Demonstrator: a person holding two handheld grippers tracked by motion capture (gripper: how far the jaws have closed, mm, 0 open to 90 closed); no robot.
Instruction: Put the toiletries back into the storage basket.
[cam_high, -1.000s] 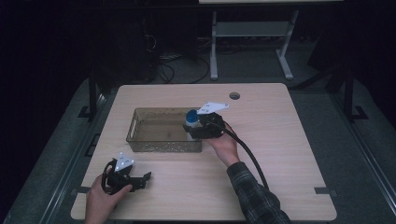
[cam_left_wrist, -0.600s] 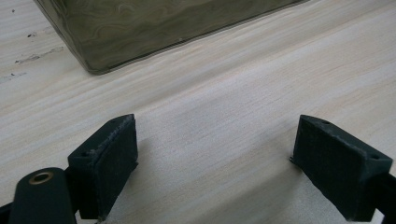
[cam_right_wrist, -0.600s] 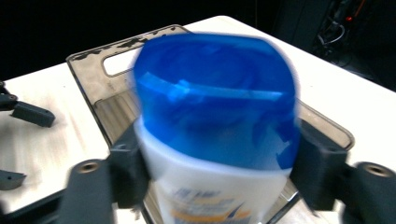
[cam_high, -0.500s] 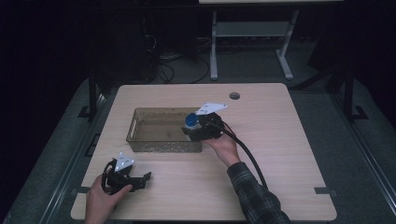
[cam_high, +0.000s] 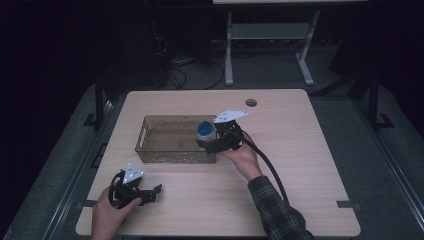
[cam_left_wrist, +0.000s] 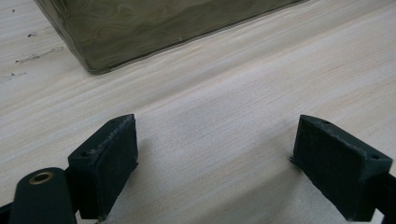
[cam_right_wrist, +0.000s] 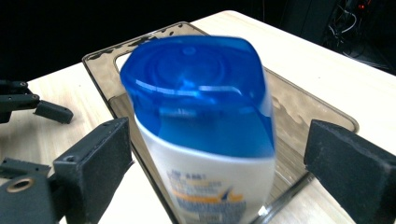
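Right gripper (cam_high: 209, 144) stands at the tray's (cam_high: 150, 151) right end, jaws apart. The bottle (cam_high: 205, 131), white with a blue cap, sits between them, over the tray's right end. In the right gripper view there is a clear gap between the bottle (cam_right_wrist: 205, 140) and each pad, and its outline is blurred; judged released, and whether it has settled on the tray floor cannot be told.

Left gripper (cam_high: 150, 192) rests low at the table's (cam_high: 310, 150) near-left corner, jaws apart on nothing. Its own view shows bare wood between the pads, with the tray's corner (cam_left_wrist: 140, 28) ahead.

Step in hand, as judged: placing the bottle in the tray. To do it well, keep the jaws wide and draw the gripper back along its own line, clear of the cap and of the tray wall, so the upright bottle is not tipped.

Against 1.0 s ago: the bottle and right gripper sit slightly lower and nearer the tray's front wall. Left gripper unchanged.
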